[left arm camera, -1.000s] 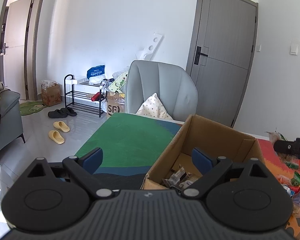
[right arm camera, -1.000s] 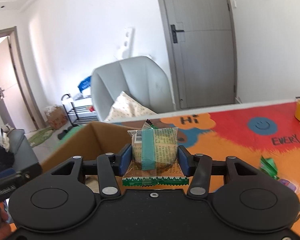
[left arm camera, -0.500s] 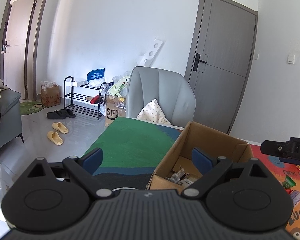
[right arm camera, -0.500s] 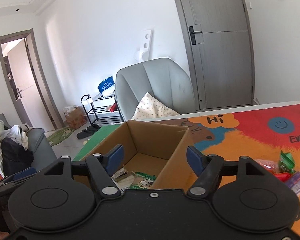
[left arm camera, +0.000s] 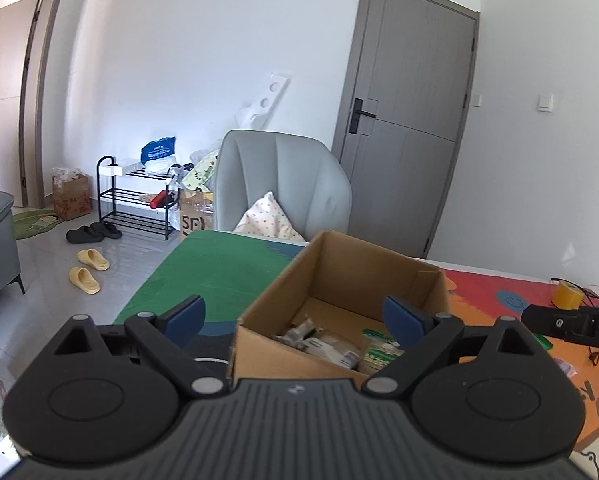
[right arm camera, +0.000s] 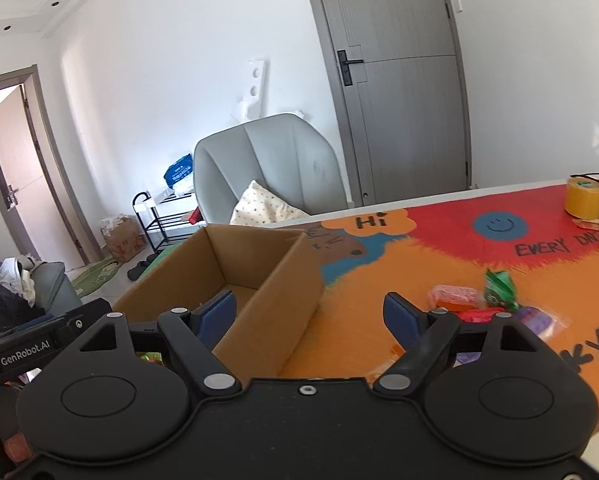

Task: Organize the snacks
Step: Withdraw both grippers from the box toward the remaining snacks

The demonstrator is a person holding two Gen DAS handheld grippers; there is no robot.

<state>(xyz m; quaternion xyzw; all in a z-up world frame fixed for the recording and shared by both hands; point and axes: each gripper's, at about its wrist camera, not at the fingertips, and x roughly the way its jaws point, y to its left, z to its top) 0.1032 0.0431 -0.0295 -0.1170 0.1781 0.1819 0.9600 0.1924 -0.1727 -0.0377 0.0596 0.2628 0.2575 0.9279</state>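
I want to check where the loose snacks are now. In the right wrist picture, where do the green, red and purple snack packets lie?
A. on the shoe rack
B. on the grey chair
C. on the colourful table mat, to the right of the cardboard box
C: the snack packets lie on the table mat, right of the cardboard box.

An open brown cardboard box (left arm camera: 339,300) stands upright on the table, flaps up, and serves as the landmark. Inside it, on its floor, lie several snack packets: pale grey-white wrappers (left arm camera: 319,344) toward the middle and a green-and-white packet (left arm camera: 381,350) beside them, nearer the right wall. Outside the box, well to its right on the colourful mat, loose snacks lie close together: a pink-red packet (right arm camera: 453,296), a green wrapper (right arm camera: 499,286) and a purple one (right arm camera: 537,318).
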